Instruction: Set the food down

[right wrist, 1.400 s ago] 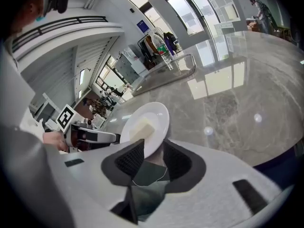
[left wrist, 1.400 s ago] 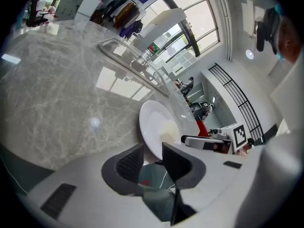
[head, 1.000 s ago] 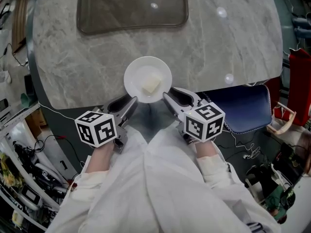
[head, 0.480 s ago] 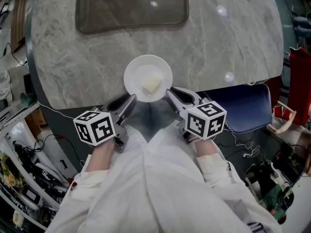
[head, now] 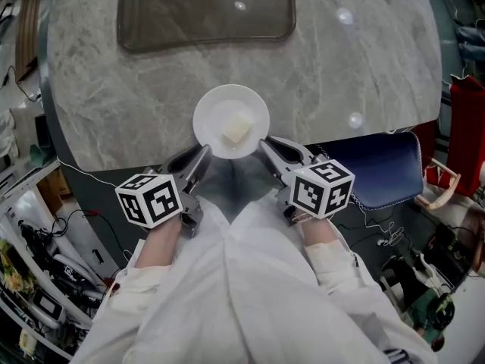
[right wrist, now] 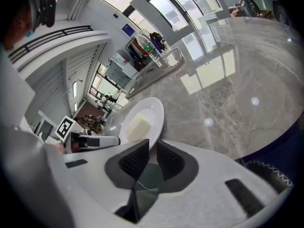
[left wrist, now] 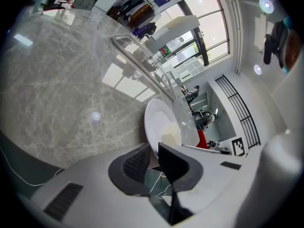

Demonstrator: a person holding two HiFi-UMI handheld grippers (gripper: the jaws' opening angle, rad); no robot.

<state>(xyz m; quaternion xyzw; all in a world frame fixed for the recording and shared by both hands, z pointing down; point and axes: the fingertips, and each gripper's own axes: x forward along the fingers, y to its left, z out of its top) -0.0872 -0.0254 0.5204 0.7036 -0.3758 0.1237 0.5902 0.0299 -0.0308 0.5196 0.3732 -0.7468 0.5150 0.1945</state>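
Head view: white plate (head: 214, 111) sits at the near edge of the round marble surface (head: 136, 89), near rim overhanging toward the person. Pale food block (head: 236, 133) lies on the plate, right of center. Left hand-held gripper (head: 203, 158) and right hand-held gripper (head: 267, 149) meet the near rim from 2 sides, probably so the plate stays level and the food does not slide. Dark tray (head: 204, 6) is well apart at the far side; blue chair (head: 379, 165) is right of the surface edge.

Left gripper view: left hand-held gripper (left wrist: 153, 155) has its jaws nearly together, with the plate (left wrist: 154, 118) rim pinched between them. Food block (left wrist: 171, 133) is just beyond the jaws, with the surface (left wrist: 57, 89) stretching behind.

Right gripper view: right hand-held gripper (right wrist: 151, 148) has its jaws closed tight on the plate (right wrist: 153, 109) rim. Food block (right wrist: 137, 126) is on the plate near the jaws, and the surface (right wrist: 228, 89) is right beside it.

Cannot tell whether the plate base touches the surface yet. Judgement: placement almost done, release not yet made.
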